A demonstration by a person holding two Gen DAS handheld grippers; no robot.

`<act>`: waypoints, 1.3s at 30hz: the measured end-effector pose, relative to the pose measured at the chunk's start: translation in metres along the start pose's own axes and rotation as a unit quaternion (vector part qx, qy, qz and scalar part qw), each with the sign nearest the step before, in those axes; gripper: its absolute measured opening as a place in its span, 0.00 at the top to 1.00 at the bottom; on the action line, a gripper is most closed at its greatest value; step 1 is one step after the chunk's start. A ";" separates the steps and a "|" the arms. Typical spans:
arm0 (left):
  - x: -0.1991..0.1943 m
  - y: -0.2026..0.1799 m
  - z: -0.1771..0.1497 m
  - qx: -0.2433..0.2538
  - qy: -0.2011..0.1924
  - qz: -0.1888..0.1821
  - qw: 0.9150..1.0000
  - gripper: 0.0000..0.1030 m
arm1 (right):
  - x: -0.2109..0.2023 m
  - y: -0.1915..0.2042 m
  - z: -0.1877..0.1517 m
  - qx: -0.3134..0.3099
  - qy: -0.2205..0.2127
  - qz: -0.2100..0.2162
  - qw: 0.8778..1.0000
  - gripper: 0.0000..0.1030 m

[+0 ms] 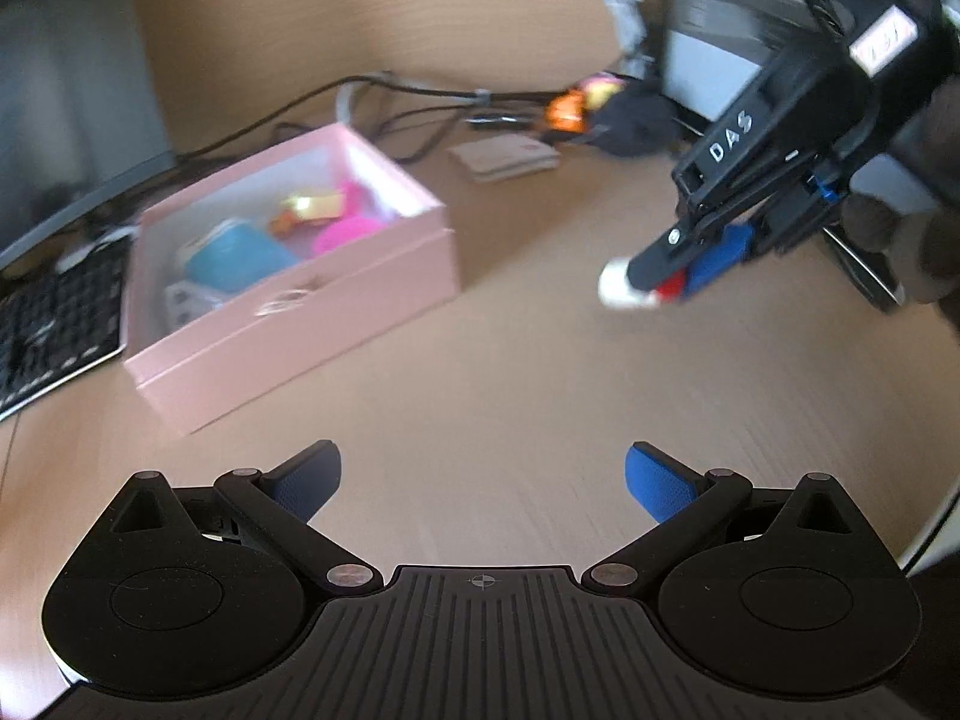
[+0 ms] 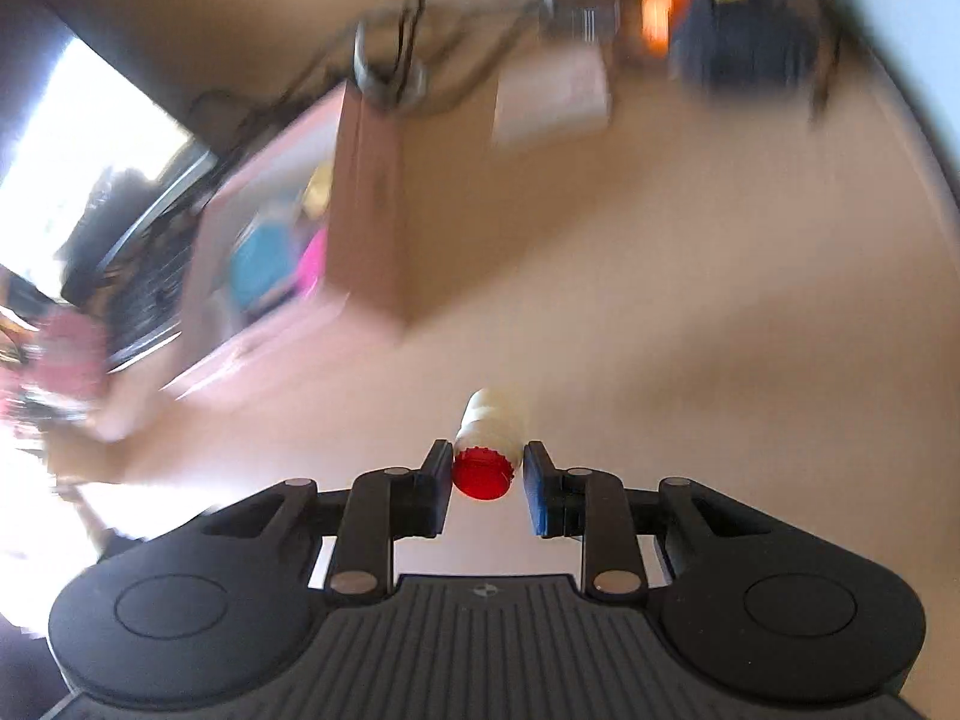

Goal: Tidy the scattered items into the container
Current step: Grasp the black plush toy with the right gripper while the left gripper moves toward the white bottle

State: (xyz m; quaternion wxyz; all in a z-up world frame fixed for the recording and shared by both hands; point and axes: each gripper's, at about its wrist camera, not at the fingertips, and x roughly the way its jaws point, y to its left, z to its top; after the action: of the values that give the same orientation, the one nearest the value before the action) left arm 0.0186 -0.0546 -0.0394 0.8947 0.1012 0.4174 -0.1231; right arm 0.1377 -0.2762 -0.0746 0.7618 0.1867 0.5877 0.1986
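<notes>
Left gripper (image 1: 483,483) sits bottom centre of the left wrist view, jaws spread wide with nothing between them, blue pads over bare wooden desk (image 1: 540,372). Right gripper (image 1: 675,279) comes in from the upper right of that view, clenched on a small white bottle (image 1: 618,287) with a red cap; a dark-gloved hand (image 1: 912,228) holds it at the right edge. In the right wrist view the same bottle (image 2: 493,426) sits lower centre, the red cap (image 2: 483,474) pinched between the two fingers and pointing at the camera, white body pointing away, right gripper (image 2: 485,483) closed on it above the desk surface.

Pink box (image 1: 288,276), open top, centre left of the left wrist view, well apart from the bottle. Inside it: a blue item (image 1: 240,258), a pink item (image 1: 348,228), a gold-orange wrapper (image 1: 309,207); details blurred. Black keyboard (image 1: 54,324) at the left edge, just beside the box. Cables (image 1: 372,99) run behind the box at upper centre. Small flat pinkish item (image 1: 507,159) on the desk right of the box, and an orange and black cluster (image 1: 600,111) beyond it, too blurred to tell what it is. Right wrist view heavily motion-blurred; box (image 2: 372,210) in its centre left
</notes>
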 end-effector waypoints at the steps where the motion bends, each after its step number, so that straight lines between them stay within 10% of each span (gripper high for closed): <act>1: -0.001 -0.001 -0.002 0.005 -0.001 -0.006 1.000 0.00 | 0.001 0.002 -0.006 0.008 0.017 0.006 1.000 0.76; 7: 0.001 -0.001 -0.009 0.002 0.000 -0.022 1.000 0.00 | 0.019 0.014 -0.019 0.036 0.066 0.025 0.997 0.76; 20: 0.013 -0.012 -0.004 0.006 0.004 -0.023 1.000 0.00 | -0.036 0.011 -0.002 -0.033 -0.103 -0.047 0.993 0.64; 23: 0.015 -0.013 0.000 -0.001 0.004 -0.022 1.000 0.00 | -0.044 0.015 -0.007 -0.105 -0.187 -0.130 0.968 0.54; 26: 0.012 -0.010 0.003 -0.023 -0.002 -0.022 0.999 0.00 | -0.039 0.017 -0.006 -0.177 -0.298 -0.244 0.906 0.14; 28: 0.007 -0.005 0.004 -0.047 -0.014 -0.028 0.998 0.00 | -0.028 0.012 0.003 -0.193 -0.347 -0.295 0.869 0.08; 39: -0.029 0.013 -0.009 -0.106 -0.029 0.027 0.994 0.00 | 0.055 -0.035 0.093 -0.134 -0.328 -0.363 0.862 0.07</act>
State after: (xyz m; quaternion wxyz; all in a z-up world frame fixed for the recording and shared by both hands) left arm -0.0023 -0.0353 -0.0214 0.9149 0.0129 0.3994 -0.0569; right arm 0.2438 -0.2818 -0.1156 0.9464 -0.0896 0.2976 -0.0873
